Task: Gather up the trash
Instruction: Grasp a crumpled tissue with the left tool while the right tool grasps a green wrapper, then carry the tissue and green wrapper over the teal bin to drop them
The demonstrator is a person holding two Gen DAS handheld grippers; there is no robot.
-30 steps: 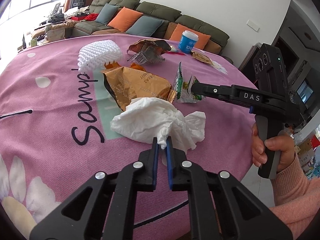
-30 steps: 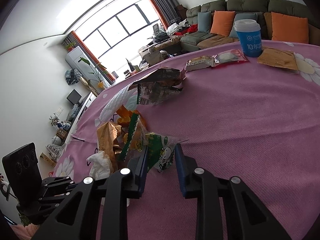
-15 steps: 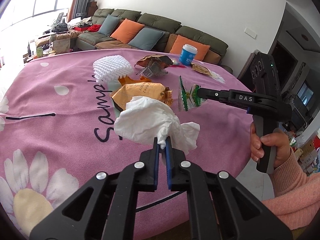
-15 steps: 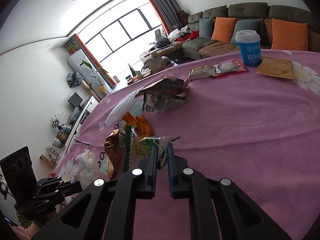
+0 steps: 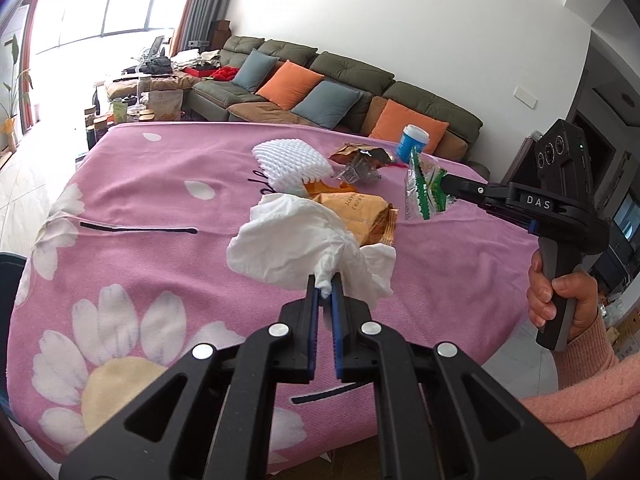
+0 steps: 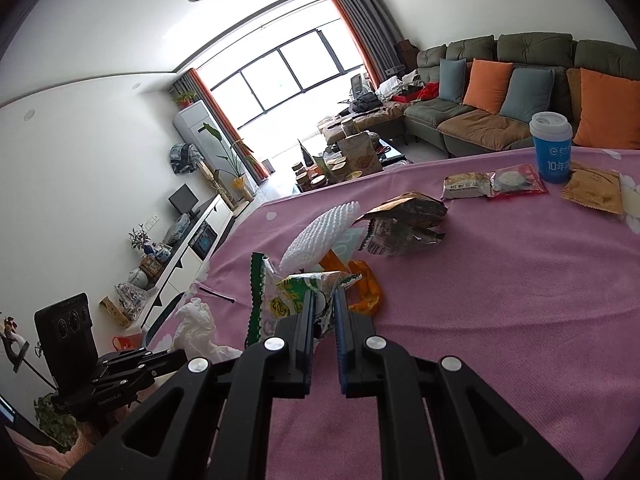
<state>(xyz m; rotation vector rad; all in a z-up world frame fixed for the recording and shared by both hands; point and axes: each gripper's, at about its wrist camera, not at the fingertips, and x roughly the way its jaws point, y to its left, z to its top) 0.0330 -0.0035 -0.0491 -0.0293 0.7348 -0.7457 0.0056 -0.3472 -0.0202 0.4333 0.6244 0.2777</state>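
My left gripper (image 5: 325, 285) is shut on a crumpled white tissue (image 5: 296, 248) and holds it above the pink tablecloth (image 5: 152, 208). My right gripper (image 6: 323, 298) is shut on a green and white snack wrapper (image 6: 288, 300), lifted off the table; that wrapper also shows in the left wrist view (image 5: 422, 192). The tissue shows in the right wrist view (image 6: 198, 328) at the lower left. On the table lie a white foam net (image 5: 290, 162), a brown-gold bag (image 5: 358, 216), a torn silver wrapper (image 6: 404, 224) and an orange wrapper (image 6: 366, 288).
A blue paper cup (image 6: 554, 148) stands at the far side, with small snack packets (image 6: 496, 182) and a tan packet (image 6: 594, 192) beside it. A green sofa (image 5: 340, 84) with cushions is behind the table. The table's near edge (image 5: 500, 344) is by the right hand.
Both grippers have lifted and pulled back from the pile. The right gripper closed on the green wrapper and raised it. The left gripper raised the tissue off the table.
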